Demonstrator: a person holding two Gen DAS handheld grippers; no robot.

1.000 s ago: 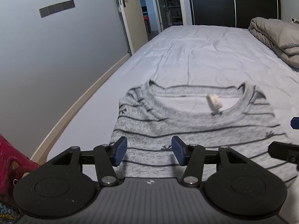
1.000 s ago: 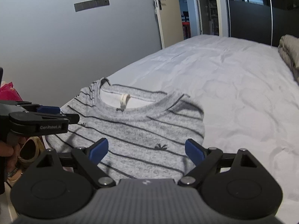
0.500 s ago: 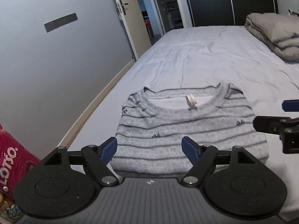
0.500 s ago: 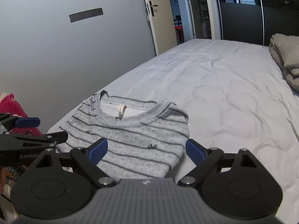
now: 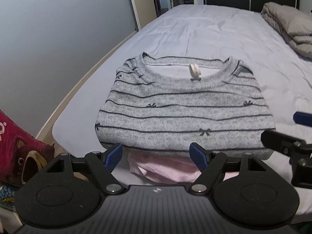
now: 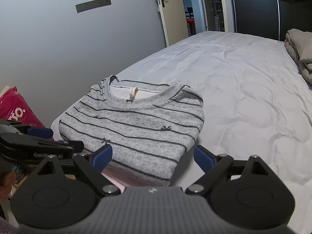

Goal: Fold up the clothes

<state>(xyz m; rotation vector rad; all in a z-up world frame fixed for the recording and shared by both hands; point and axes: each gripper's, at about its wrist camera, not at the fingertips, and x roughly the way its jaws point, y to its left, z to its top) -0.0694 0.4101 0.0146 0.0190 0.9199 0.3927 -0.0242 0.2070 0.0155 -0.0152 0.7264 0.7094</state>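
Note:
A grey sweater with dark stripes (image 5: 183,109) lies folded into a neat rectangle at the near corner of the bed, collar facing away; it also shows in the right wrist view (image 6: 134,124). A pink garment (image 5: 165,169) pokes out from under its near edge. My left gripper (image 5: 157,156) is open and empty, just short of the sweater's near edge. My right gripper (image 6: 153,156) is open and empty, over the sweater's near right corner. Each gripper shows at the edge of the other's view.
The bed (image 6: 243,97) has a wrinkled white sheet. A folded beige duvet (image 5: 288,27) lies at the far right. A grey wall runs along the left, with an open door (image 6: 161,9) beyond. A red bag (image 5: 17,150) stands on the floor left.
Both grippers have pulled back and up from the sweater, so it looks smaller and further off. The left jaws have opened wider. The pink garment has come into view.

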